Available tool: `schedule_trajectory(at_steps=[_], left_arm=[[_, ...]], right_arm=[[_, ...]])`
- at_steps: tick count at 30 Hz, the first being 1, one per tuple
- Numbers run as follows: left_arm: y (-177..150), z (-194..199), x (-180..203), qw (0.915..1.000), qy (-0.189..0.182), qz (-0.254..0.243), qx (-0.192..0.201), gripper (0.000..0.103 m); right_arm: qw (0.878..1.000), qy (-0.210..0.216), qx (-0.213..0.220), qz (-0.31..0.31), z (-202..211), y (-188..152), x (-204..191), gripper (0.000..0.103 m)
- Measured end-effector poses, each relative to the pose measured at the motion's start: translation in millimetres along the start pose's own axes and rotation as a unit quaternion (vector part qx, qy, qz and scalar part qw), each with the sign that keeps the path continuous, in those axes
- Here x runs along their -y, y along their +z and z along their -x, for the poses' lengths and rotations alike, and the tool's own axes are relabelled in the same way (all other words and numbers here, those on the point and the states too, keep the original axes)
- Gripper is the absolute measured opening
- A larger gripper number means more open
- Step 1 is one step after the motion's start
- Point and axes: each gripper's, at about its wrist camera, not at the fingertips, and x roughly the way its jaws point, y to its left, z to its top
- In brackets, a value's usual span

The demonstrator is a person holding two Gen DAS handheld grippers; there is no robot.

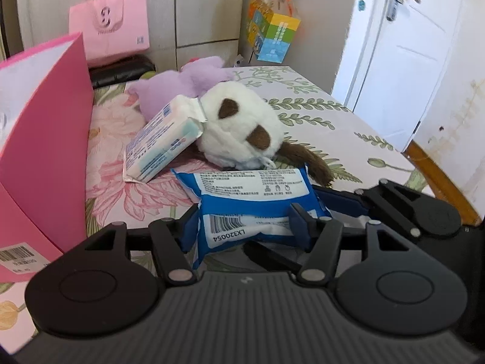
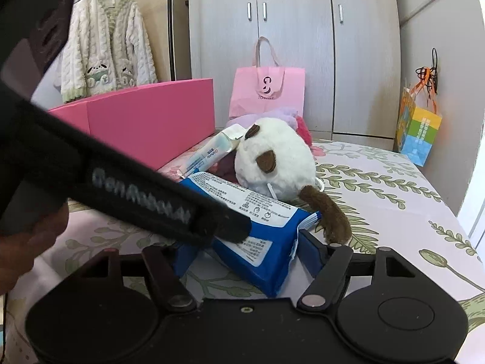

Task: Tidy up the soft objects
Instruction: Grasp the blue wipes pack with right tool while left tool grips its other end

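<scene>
— So where's your blue wipes pack (image 1: 254, 200)?

— Between both your tongs: your left gripper (image 1: 245, 221) is clenched on its near end, and your right gripper (image 2: 242, 253) grasps its other end, above the floral bedsheet (image 1: 318, 112).

— Anything hidden?

— Your left gripper's body hides the right gripper's left finger and part of the pack.
</scene>
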Motion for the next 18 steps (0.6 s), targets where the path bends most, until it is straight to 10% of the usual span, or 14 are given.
schedule_trajectory(at_steps=[18], left_arm=[[-14,56,-1,0.9998,-0.003,0.018,0.002,0.061]], right_arm=[[0.999,0.014,-0.045,0.024,32,26,-28,0.071]])
